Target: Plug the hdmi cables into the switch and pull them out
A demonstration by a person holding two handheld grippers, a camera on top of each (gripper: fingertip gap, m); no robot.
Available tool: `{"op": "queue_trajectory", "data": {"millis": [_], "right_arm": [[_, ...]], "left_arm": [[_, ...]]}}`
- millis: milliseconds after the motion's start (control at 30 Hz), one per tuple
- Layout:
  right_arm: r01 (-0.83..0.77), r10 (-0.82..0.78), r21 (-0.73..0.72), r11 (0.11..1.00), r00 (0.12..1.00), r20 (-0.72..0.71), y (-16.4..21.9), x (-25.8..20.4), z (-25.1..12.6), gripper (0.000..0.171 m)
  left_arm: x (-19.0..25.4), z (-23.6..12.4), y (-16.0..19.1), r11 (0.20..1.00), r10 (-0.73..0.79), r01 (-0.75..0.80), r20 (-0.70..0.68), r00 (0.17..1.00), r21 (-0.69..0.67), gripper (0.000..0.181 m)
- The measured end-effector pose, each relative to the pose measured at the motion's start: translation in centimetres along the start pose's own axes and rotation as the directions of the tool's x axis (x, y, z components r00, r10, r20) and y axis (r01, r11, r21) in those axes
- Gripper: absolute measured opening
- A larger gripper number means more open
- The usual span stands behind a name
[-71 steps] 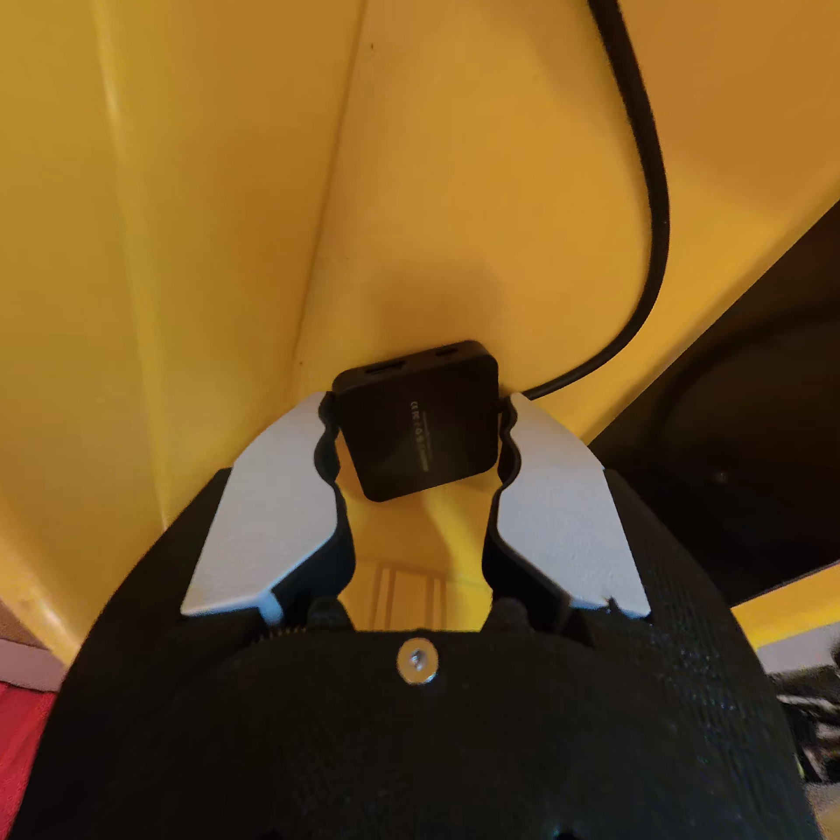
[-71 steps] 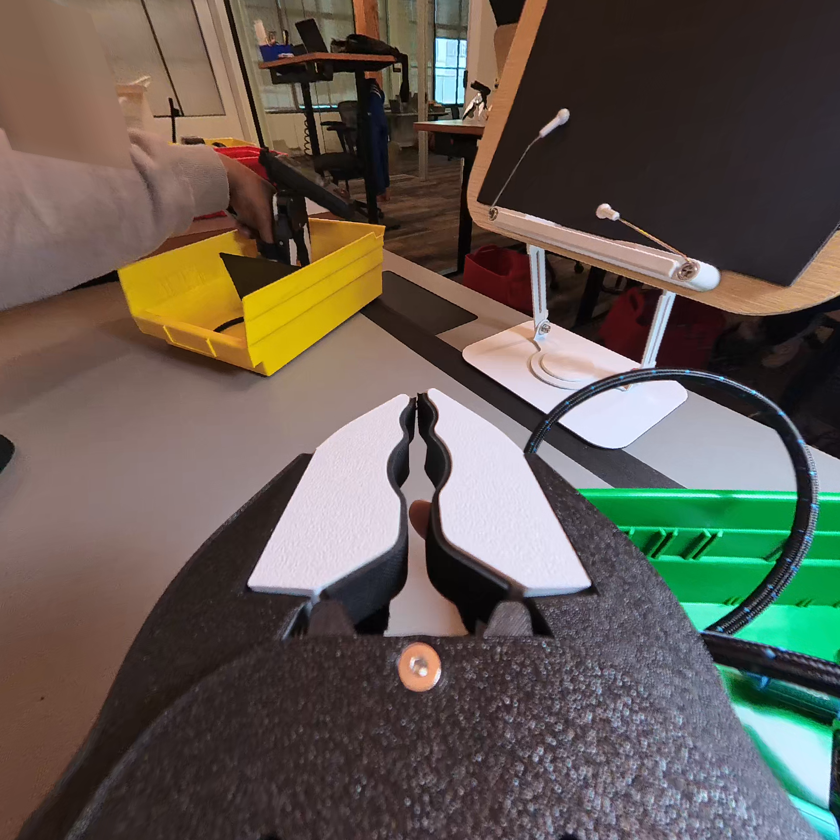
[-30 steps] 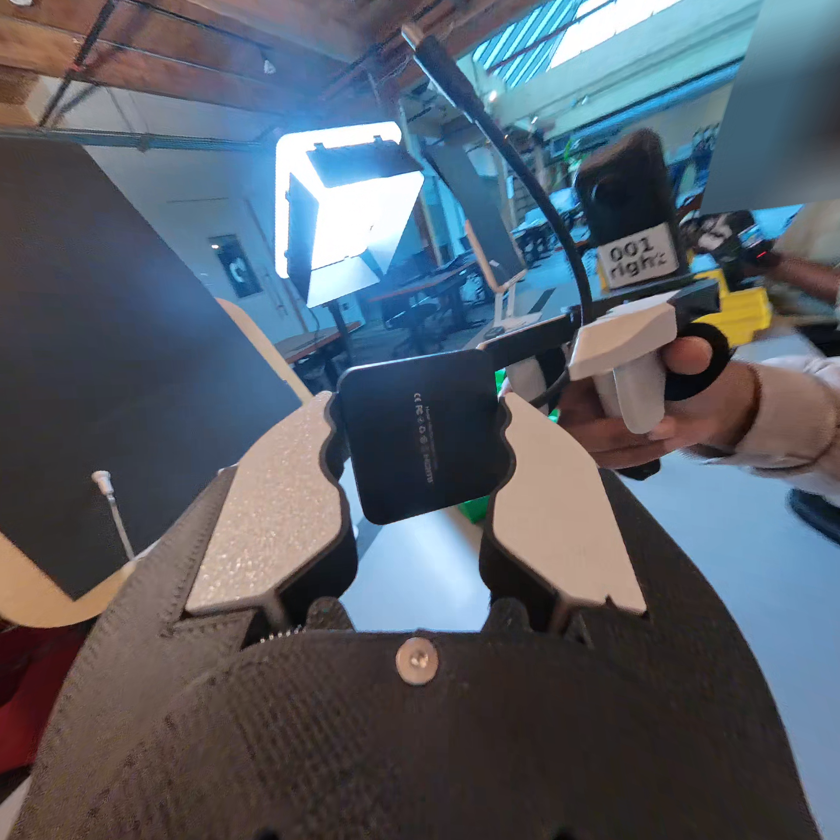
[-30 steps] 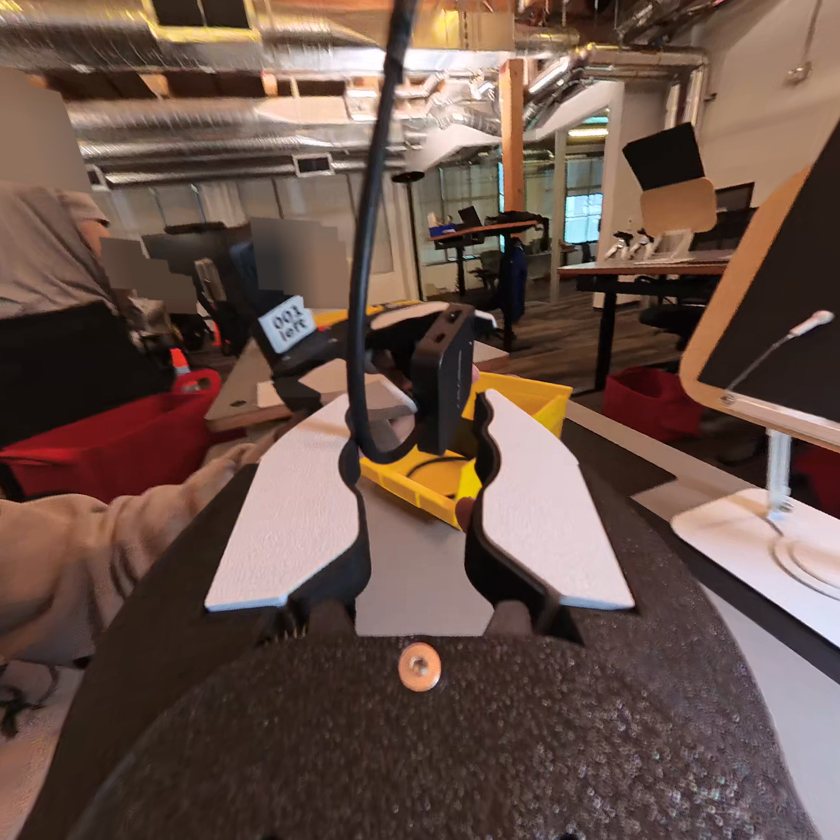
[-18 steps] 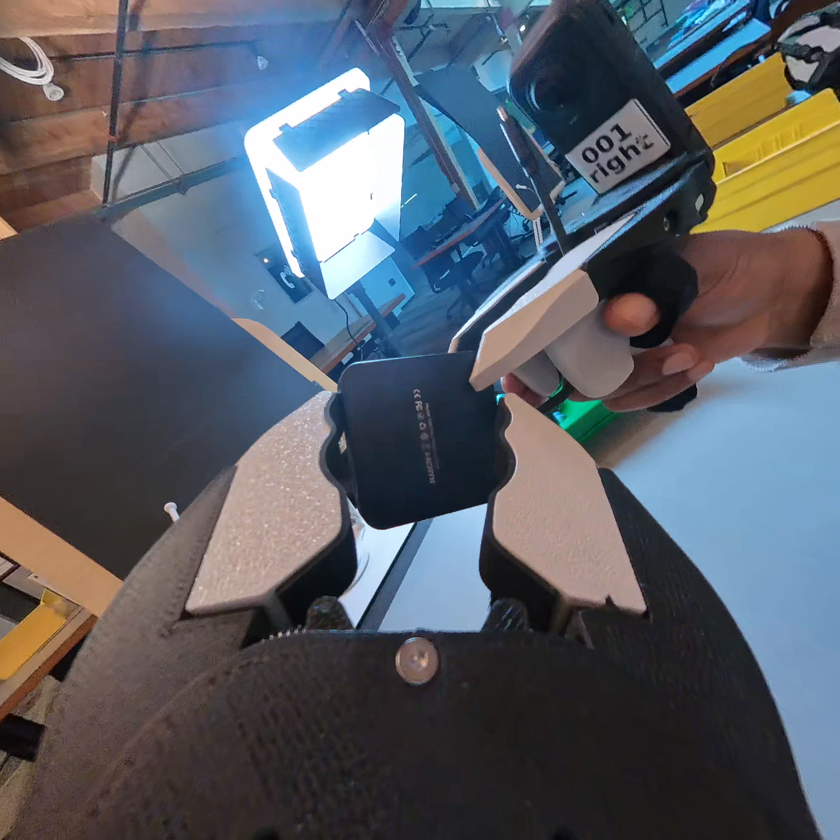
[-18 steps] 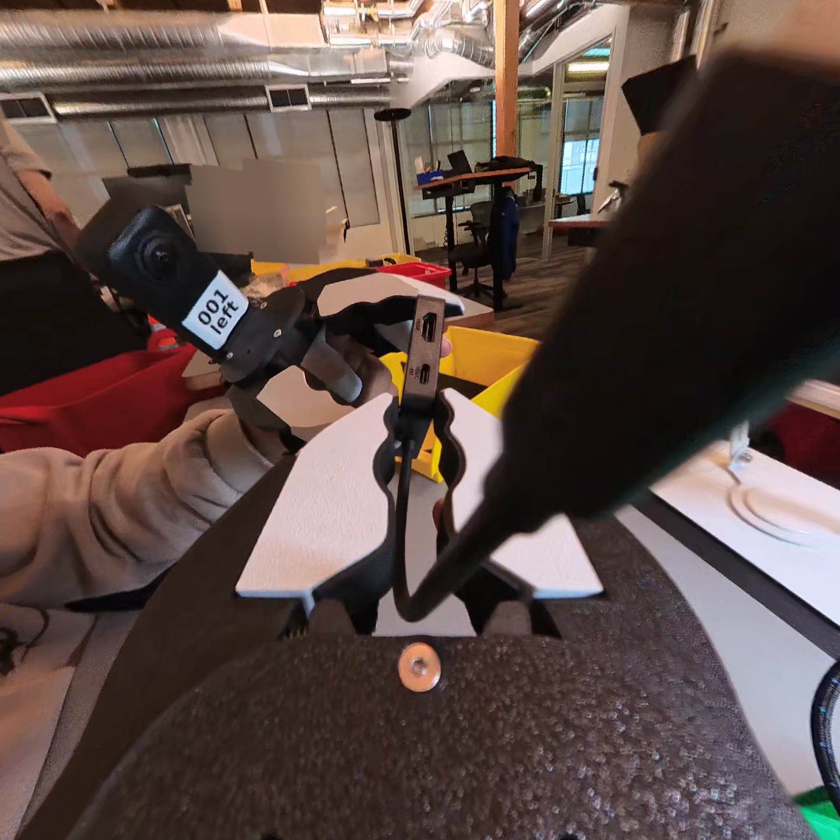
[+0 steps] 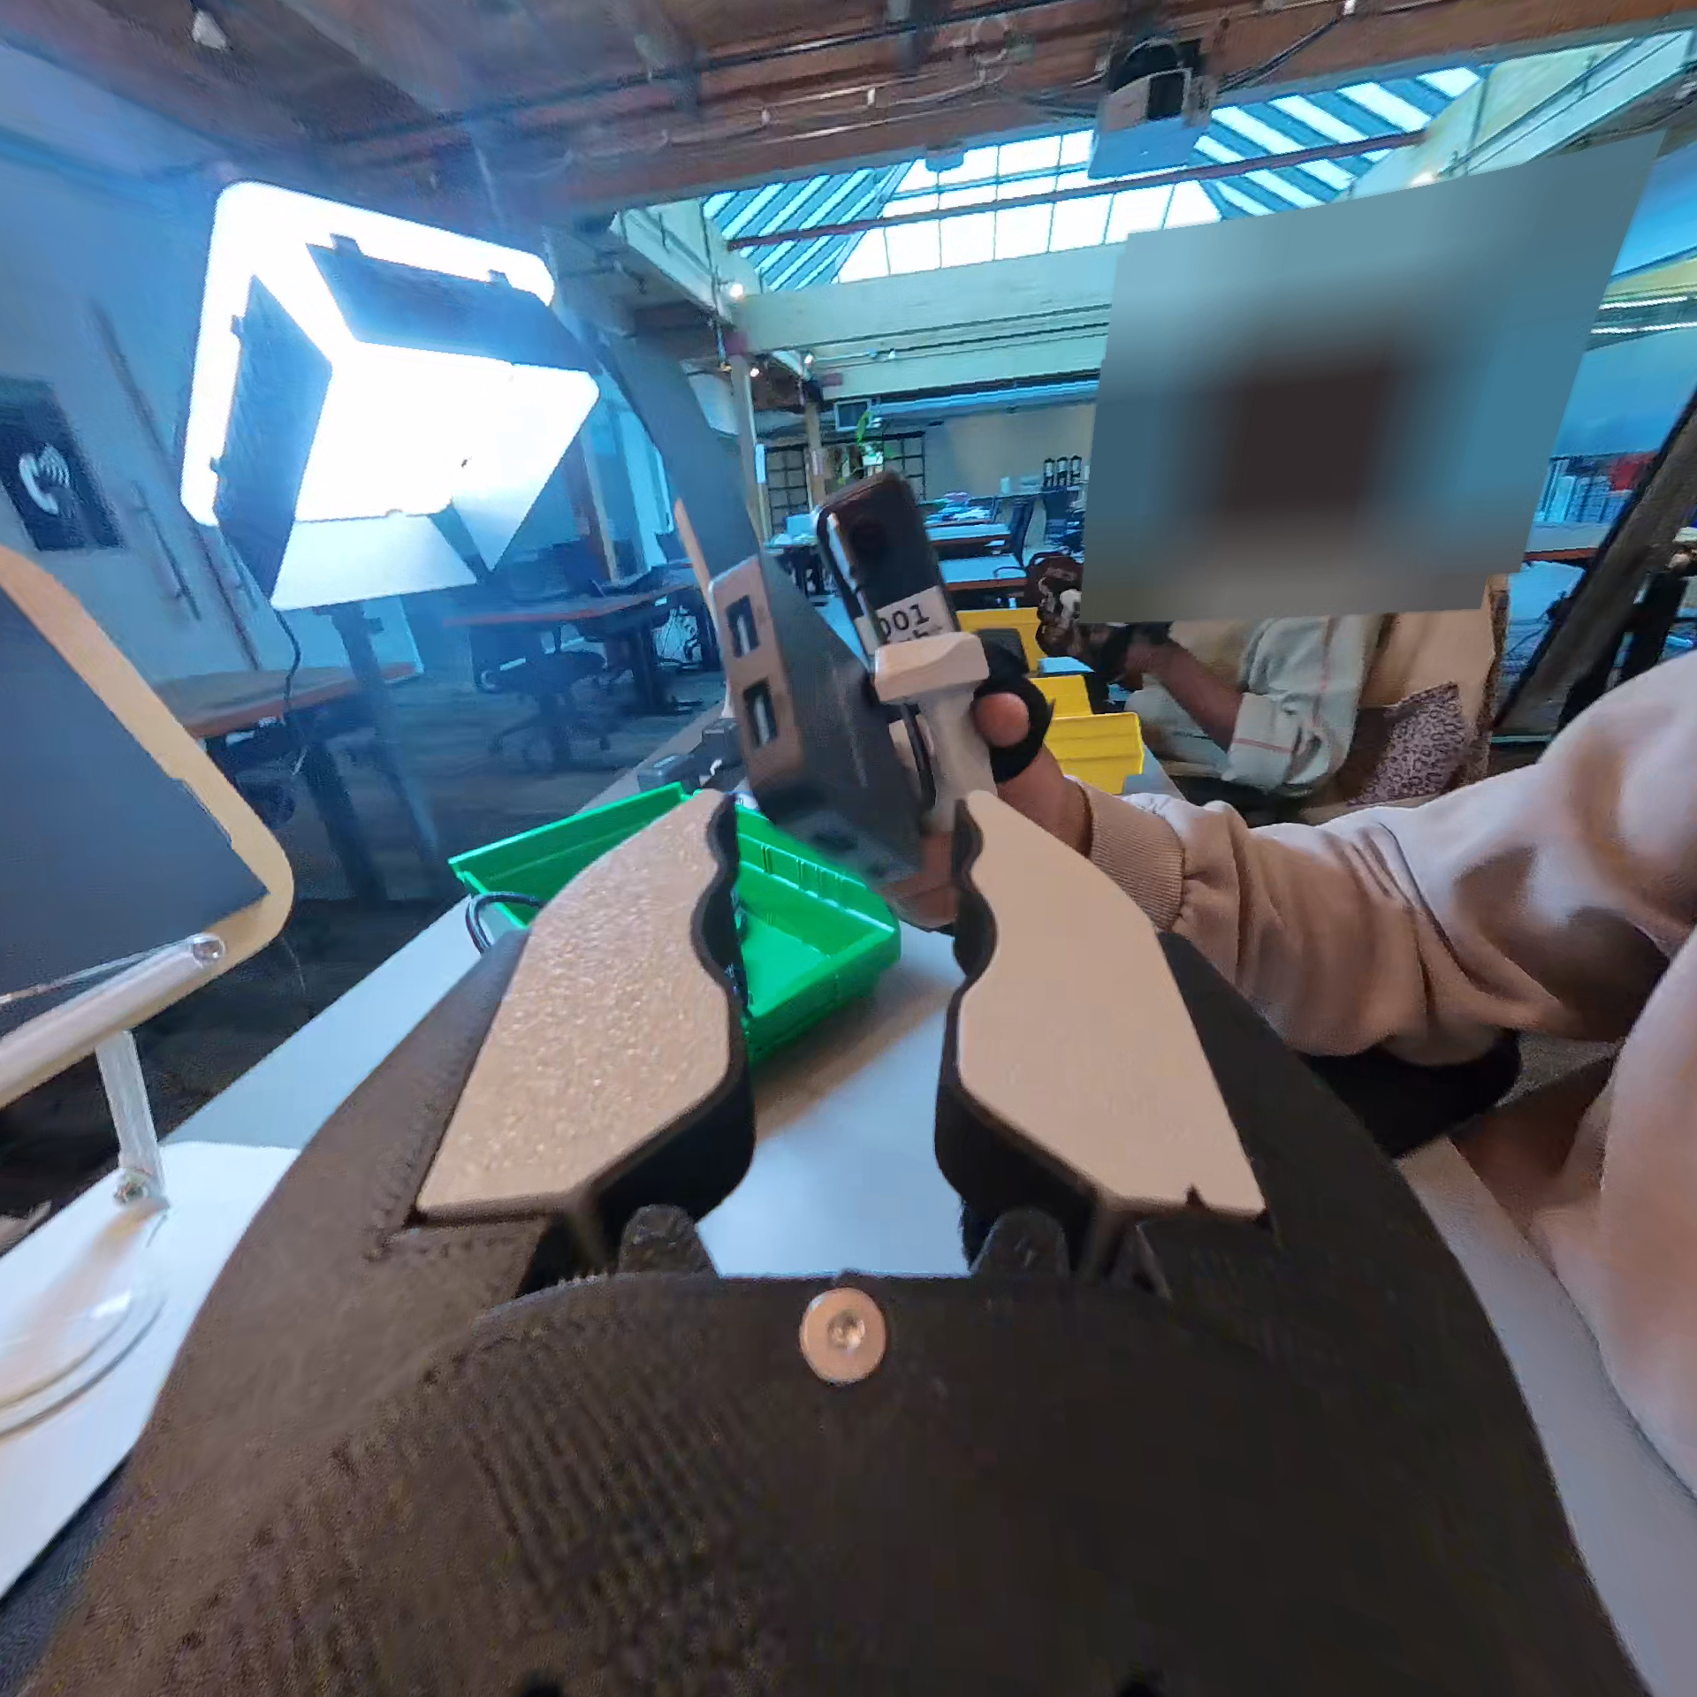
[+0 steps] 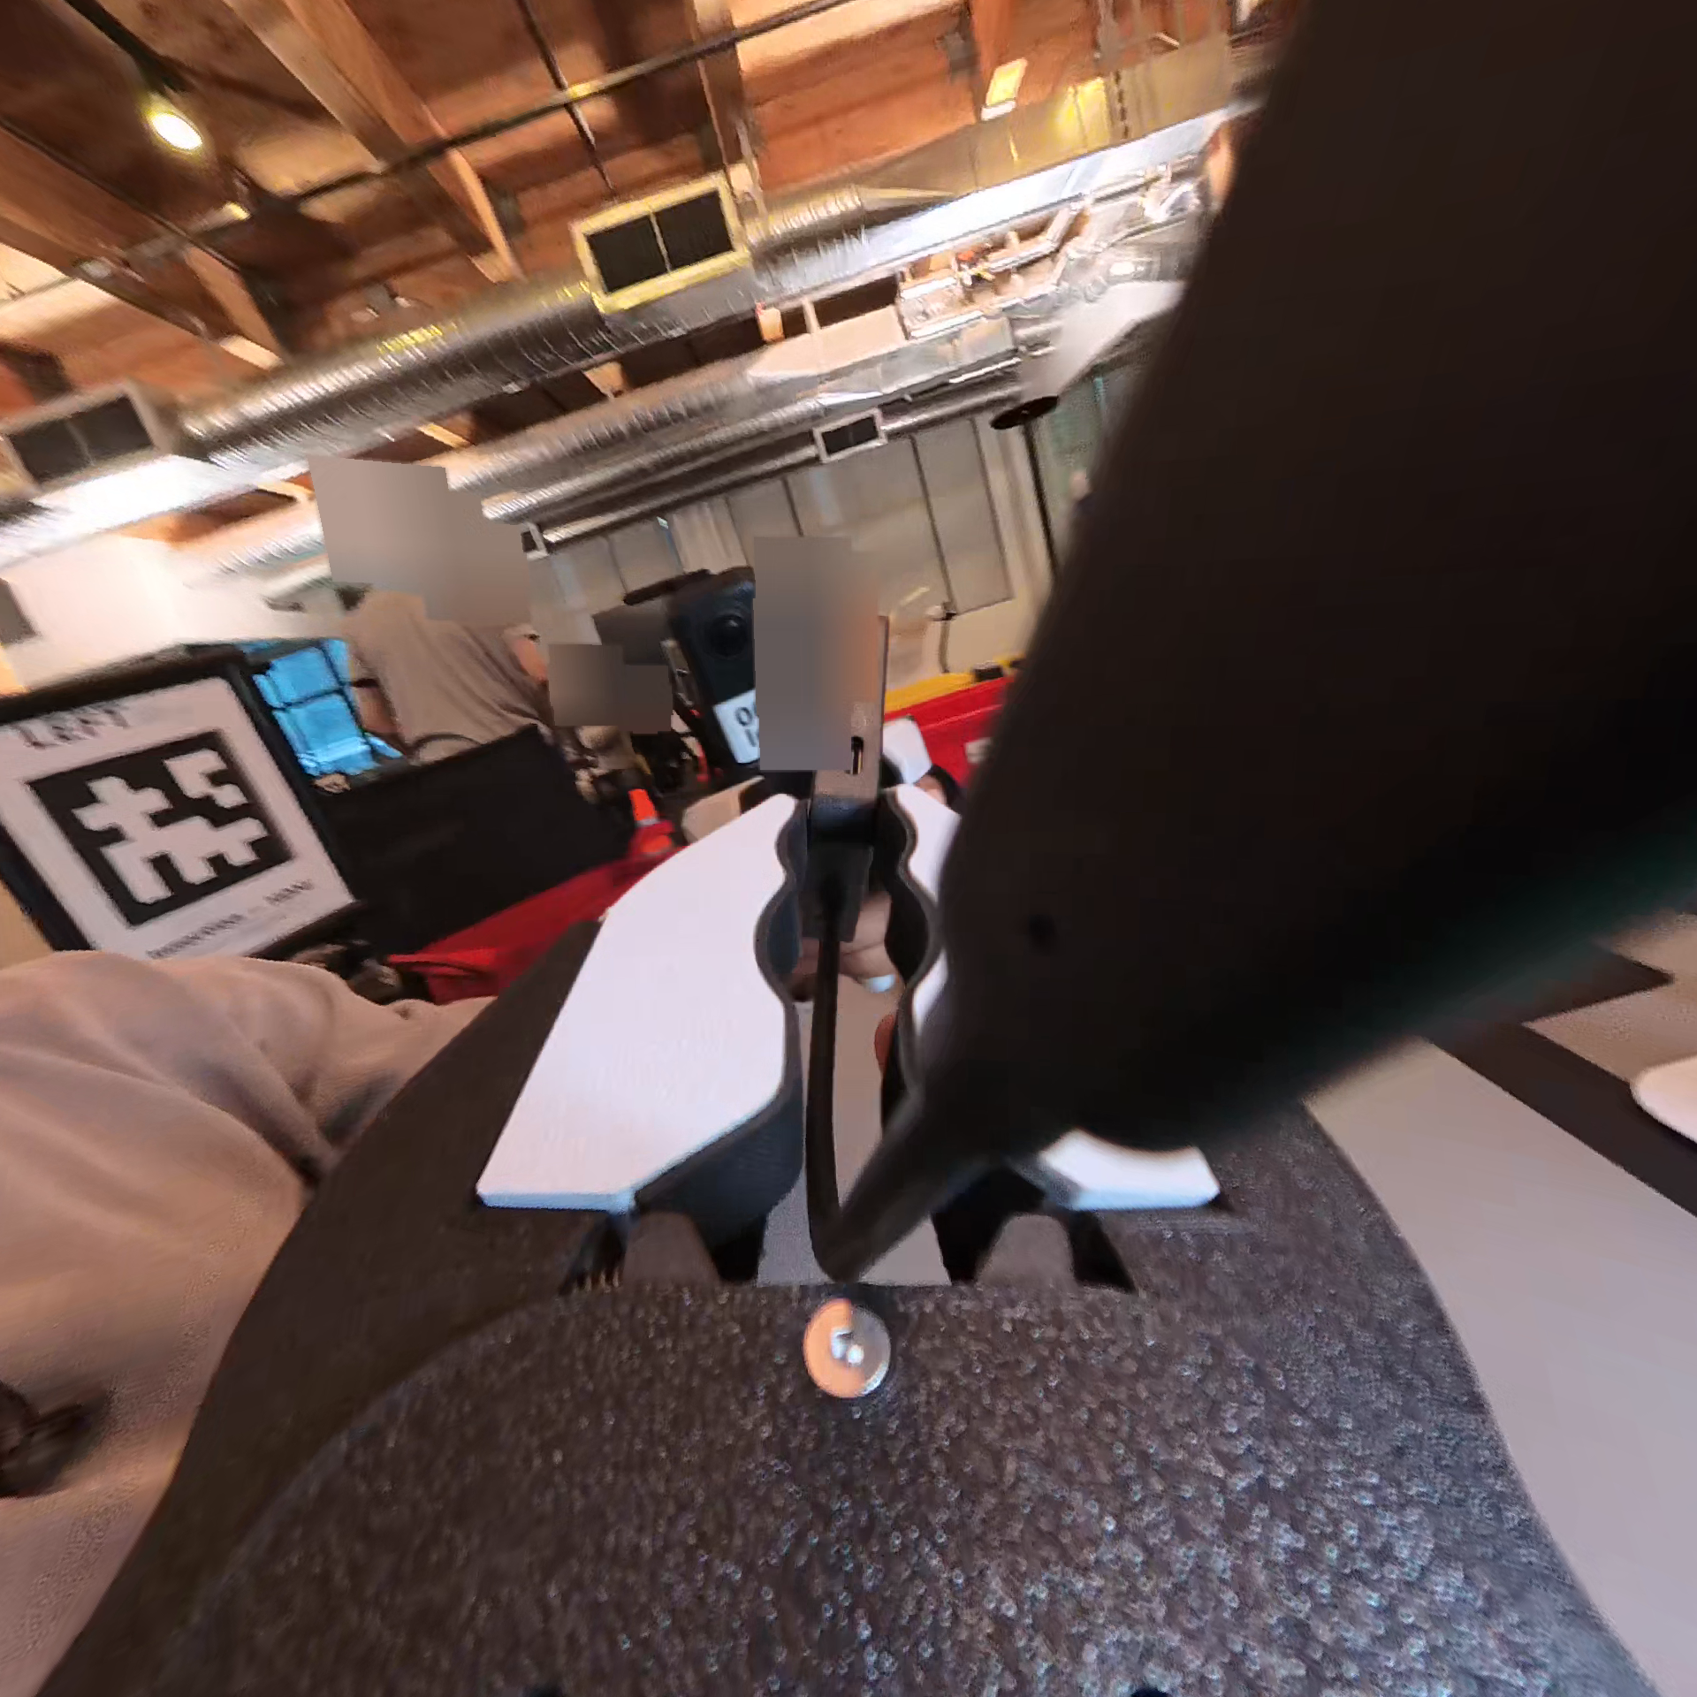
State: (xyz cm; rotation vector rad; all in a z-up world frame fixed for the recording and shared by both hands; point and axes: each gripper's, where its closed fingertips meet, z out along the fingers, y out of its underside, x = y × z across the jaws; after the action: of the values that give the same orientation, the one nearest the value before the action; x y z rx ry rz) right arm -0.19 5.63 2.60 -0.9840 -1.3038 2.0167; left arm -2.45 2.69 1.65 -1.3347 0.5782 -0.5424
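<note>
Left tongs [image 7: 840, 817] are seen spread wide, nothing clamped; right tongs [image 8: 849, 808] are drawn narrow onto the plug [image 8: 834, 868] of a black cable [image 8: 824, 1056] where it enters the switch [image 7: 808, 725]; the switch is thus carried in the air by the right tongs, above the bench [image 7: 826, 1148].

Switch lies straight ahead of the left tongs, its lower corner just past their tips; whether it touches either tip cannot be told. Long axis is tilted, running up and to the left; two ports [image 7: 751, 670] are turned leftward, away from the right hand [image 7: 1010, 762].

Green bin [image 7: 551, 845] is set near the bench edge, below and beyond the switch; a dark cable loop [image 7: 491, 909] shows at its left end. Left tongs are judged the freer and nearer for fetching a cable; the approach to the ports would have to be made from the left.
</note>
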Motion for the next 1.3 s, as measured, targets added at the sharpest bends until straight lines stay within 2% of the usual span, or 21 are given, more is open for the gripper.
{"op": "queue_trajectory", "data": {"millis": [33, 100, 167, 200, 233, 300, 333, 400, 467, 567, 633, 700, 800, 900, 967, 1067, 1100, 1200, 1300], "right_arm": [[0.044, -0.044, 0.003, 0.999, 0.999, -0.022, 0.1, 0.0, 0.2, 0.015], [0.151, -0.149, 0.021, 0.988, 0.987, -0.055, -0.1, -0.5, 0.7, 0.015], [0.352, -0.350, -0.012, 0.936, 0.926, -0.143, -0.2, -0.9, 1.0, 0.014], [0.491, -0.494, -0.067, 0.868, 0.848, -0.193, 0.0, -0.9, 1.0, 0.016], [0.622, -0.637, -0.142, 0.770, 0.734, -0.236, 0.2, -0.7, 1.0, 0.013], [0.799, -0.852, -0.304, 0.518, 0.450, -0.269, 0.7, -0.3, 1.0, 0.014], [0.837, -0.912, -0.378, 0.395, 0.311, -0.266, 0.9, 0.0, 1.0, 0.014], [0.837, -0.969, -0.517, 0.180, 0.059, -0.242, 1.3, 1.0, 1.1, 0.014], [0.796, -0.974, -0.605, 0.023, -0.120, -0.194, 2.0, 2.0, 1.2, 0.014], [0.703, -0.954, -0.698, -0.136, -0.284, -0.099, 3.2, 3.7, 1.1, 0.014], [0.669, -0.939, -0.719, -0.188, -0.336, -0.066, 4.0, 4.2, 1.3, 0.014], [0.648, -0.938, -0.733, -0.205, -0.344, -0.043, 4.8, 4.4, 1.7, 0.014], [0.623, -0.938, -0.746, -0.234, -0.347, 0.004, 5.5, 4.8, 1.8, 0.014], [0.642, -0.975, -0.747, -0.172, -0.218, 0.037, 6.0, 3.8, 2.4, 0.023], [0.722, -0.988, -0.681, -0.120, -0.153, 0.011, 5.4, 0.9, 3.3, 0.024], [0.819, -0.999, -0.572, -0.050, -0.030, 0.046, 4.9, -2.8, 3.5, 0.027], [0.846, -0.996, -0.533, -0.004, 0.045, 0.079, 5.1, -3.7, 3.2, 0.028], [0.864, -0.942, -0.434, 0.254, 0.323, 0.091, 4.2, -5.3, 1.7, 0.035], [0.814, -0.839, -0.331, 0.477, 0.535, 0.105, 2.6, -6.5, -0.2, 0.034]], "left_arm": [[-0.3, 0.3, 0.3, 1.000, -0.012, 0.012, 0.027, 1.000, -0.009, 0.042], [-0.7, 0.5, 0.6, 1.000, -0.028, 0.028, 0.048, 0.998, -0.003, 0.032], [-1.6, 0.3, 0.6, 0.998, -0.064, 0.062, 0.078, 0.995, 0.023, 0.033], [-2.1, 0.0, 0.5, 0.995, -0.094, 0.091, 0.087, 0.992, 0.042, 0.032], [-2.5, -0.3, 0.2, 0.989, -0.137, 0.131, 0.092, 0.986, 0.069, 0.031], [-3.1, -0.9, -0.1, 0.964, -0.252, 0.245, 0.065, 0.965, 0.107, 0.032], [-3.2, -1.0, 0.1, 0.946, -0.312, 0.306, 0.044, 0.949, 0.103, 0.035], [-3.5, -1.0, 0.7, 0.919, -0.388, 0.384, 0.032, 0.921, 0.091, 0.037], [-3.6, -0.6, 1.3, 0.906, -0.421, 0.416, 0.044, 0.906, 0.081, 0.039], [-3.3, 0.3, 2.1, 0.884, -0.467, 0.464, 0.046, 0.883, 0.058, 0.043], [-4.3, 0.7, 3.1, 0.874, -0.485, 0.479, 0.121, 0.866, 0.076, 0.041], [-5.4, 0.7, 4.1, 0.854, -0.520, 0.505, 0.171, 0.837, 0.126, 0.032], [-5.8, 0.5, 4.8, 0.807, -0.587, 0.571, 0.112, 0.802, 0.148, 0.029], [-5.7, -0.2, 4.1, 0.787, -0.607, 0.597, 0.026, 0.794, 0.155, 0.023], [-5.5, -1.1, 2.4, 0.776, -0.603, 0.600, -0.046, 0.796, 0.195, 0.021], [-5.3, -2.8, -0.4, 0.809, -0.537, 0.535, -0.063, 0.841, 0.245, 0.019], [-5.1, -3.5, -1.4, 0.812, -0.522, 0.522, -0.076, 0.850, 0.262, 0.019], [-4.8, -5.4, -3.9, 0.820, -0.484, 0.486, -0.088, 0.871, 0.303, 0.017], [-4.7, -7.4, -6.0, 0.814, -0.455, 0.461, -0.105, 0.884, 0.353, 0.015]]}}
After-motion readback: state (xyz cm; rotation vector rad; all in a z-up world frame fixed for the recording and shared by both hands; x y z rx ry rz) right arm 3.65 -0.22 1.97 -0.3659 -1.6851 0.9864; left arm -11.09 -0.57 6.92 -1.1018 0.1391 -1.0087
